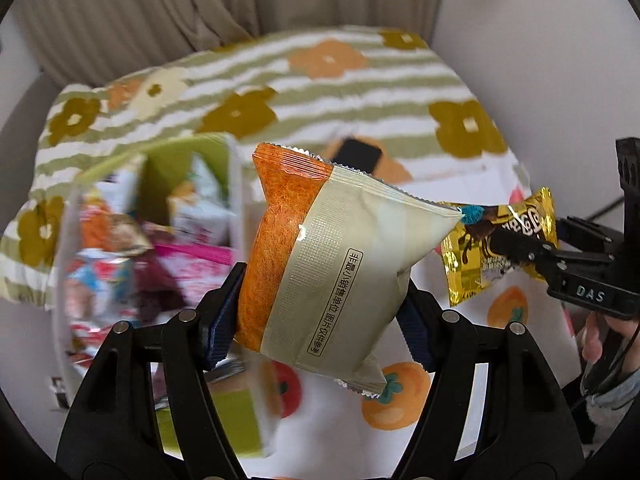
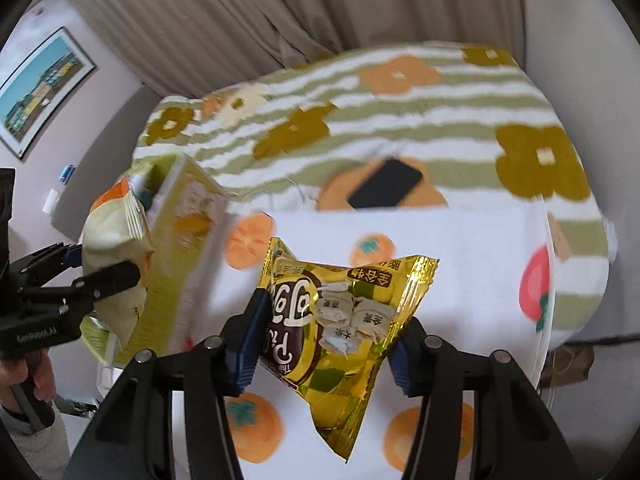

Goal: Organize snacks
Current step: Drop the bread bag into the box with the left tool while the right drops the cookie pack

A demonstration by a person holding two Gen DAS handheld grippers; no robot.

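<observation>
My left gripper (image 1: 320, 312) is shut on an orange and beige snack packet (image 1: 320, 256), held in the air to the right of a green snack box (image 1: 196, 216) with several snack packs in it. My right gripper (image 2: 324, 344) is shut on a gold snack packet (image 2: 340, 320) with brown print, held above the white cloth. In the left wrist view the right gripper (image 1: 516, 248) and the gold packet (image 1: 500, 240) show at the right. In the right wrist view the left gripper (image 2: 104, 268), the beige packet (image 2: 116, 256) and the green box (image 2: 184, 248) show at the left.
A white cloth with orange fruit prints (image 2: 460, 248) covers the table. Behind it lies a green-striped blanket with flower shapes (image 2: 400, 120), and a black phone (image 2: 386, 189) rests on it. Beige curtains hang at the back.
</observation>
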